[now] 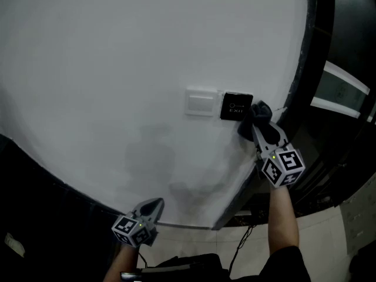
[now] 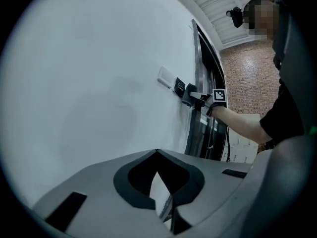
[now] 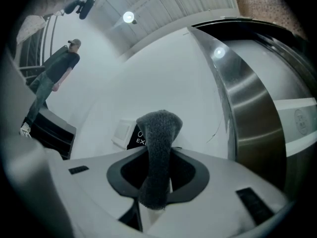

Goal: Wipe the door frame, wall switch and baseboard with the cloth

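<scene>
Head view: right tool [image 1: 259, 133] clamped on cloth [image 1: 258, 114] beside exit button [image 1: 236, 106]; left tool [image 1: 155, 205] closed, empty. Risk: hard press triggers button.

Grey left gripper [image 1: 154, 204], right gripper [image 1: 261, 129] — checkered marker cubes [image 1: 283, 166], black sleeve [image 1: 291, 266].

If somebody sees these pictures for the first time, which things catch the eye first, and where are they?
First, the dark grey cloth, clamped in the right gripper, is held at the right edge of the black EXIT plate, which sits beside a white wall switch. The dark door frame runs down the right side. The left gripper hangs low by the wall, jaws together, holding nothing.
</scene>
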Action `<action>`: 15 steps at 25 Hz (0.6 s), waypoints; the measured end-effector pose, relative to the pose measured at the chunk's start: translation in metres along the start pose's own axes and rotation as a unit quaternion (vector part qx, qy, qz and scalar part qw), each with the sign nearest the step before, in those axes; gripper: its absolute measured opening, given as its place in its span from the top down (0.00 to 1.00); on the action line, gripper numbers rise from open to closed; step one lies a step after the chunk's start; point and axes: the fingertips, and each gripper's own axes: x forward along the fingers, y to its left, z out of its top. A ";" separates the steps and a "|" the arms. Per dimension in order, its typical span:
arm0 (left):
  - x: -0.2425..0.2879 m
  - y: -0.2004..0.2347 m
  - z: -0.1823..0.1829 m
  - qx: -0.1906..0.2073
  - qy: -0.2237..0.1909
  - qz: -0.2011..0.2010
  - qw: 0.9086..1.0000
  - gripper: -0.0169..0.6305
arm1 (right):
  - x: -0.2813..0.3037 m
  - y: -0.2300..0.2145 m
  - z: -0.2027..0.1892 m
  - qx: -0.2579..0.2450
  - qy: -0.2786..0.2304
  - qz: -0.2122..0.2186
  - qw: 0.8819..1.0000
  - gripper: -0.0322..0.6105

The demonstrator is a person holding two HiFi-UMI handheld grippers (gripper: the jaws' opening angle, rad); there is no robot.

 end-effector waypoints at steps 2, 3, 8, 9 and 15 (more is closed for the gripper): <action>-0.002 0.003 0.003 0.003 -0.006 0.011 1.000 0.99 | -0.012 0.006 -0.007 -0.001 0.002 0.005 1.000 0.81; -0.004 0.005 0.005 0.003 -0.011 0.015 1.000 0.99 | -0.019 0.009 -0.014 0.002 0.005 0.009 1.000 0.81; -0.019 0.026 0.018 0.027 -0.043 0.076 0.996 0.99 | -0.057 0.026 -0.068 0.025 0.019 0.015 0.999 0.81; -0.023 0.031 0.019 0.030 -0.052 0.088 0.994 0.99 | -0.067 0.029 -0.080 0.035 0.021 0.008 0.999 0.81; -0.038 0.051 0.029 0.049 -0.081 0.132 0.987 0.99 | -0.116 0.036 -0.156 0.087 0.051 -0.054 0.993 0.81</action>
